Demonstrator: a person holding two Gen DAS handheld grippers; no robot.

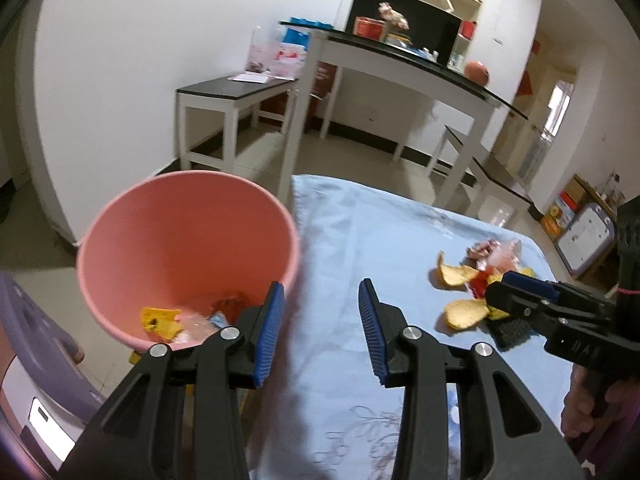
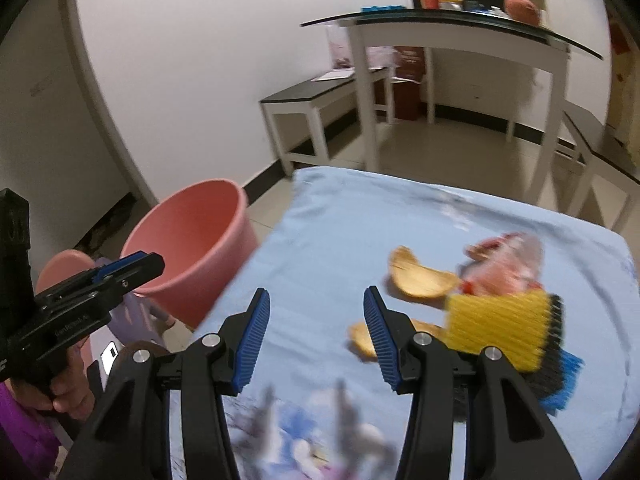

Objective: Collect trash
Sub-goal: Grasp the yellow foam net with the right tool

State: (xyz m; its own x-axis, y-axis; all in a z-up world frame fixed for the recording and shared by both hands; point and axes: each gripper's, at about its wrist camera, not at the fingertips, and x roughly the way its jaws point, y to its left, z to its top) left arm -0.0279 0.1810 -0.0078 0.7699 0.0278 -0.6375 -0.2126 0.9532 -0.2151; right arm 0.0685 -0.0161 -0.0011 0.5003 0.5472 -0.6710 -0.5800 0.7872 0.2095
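Blue cloth [image 2: 360,216] covers the table in front of you, and the pink bucket [image 1: 188,240] stands just off its left edge, with a few scraps already lying in the bottom. Your left gripper [image 1: 322,334] is up near the bucket's rim with its jaws spread and nothing between them. Your right gripper [image 2: 316,336] is over the cloth, jaws spread too and empty. The trash pile [image 2: 480,280] sits on the right part of the cloth: curved orange peels [image 2: 420,276], a crinkly red and pink wrapper [image 2: 508,260], and a yellow and black scrub pad [image 2: 500,328] with something blue under it. The pile lies just ahead and to the right of your right gripper. The big peel lies like a little boat, hollow side up, with its long way running across the table from left to right. The scrub pad is wider than it is tall, and its long side runs the same way. What can go wrong? The peels are thin and curved, so if you pinch across the hollow part they may slip out or flip away. The wrapper is light and may slide when you push at it. The pieces touch each other, so grabbing one may drag another off the table edge. The bucket stands lower than the table and off to the side, so letting go too soon drops trash on the floor. Both pictures are a bit blurry, so small bits may be there that I cannot tell.
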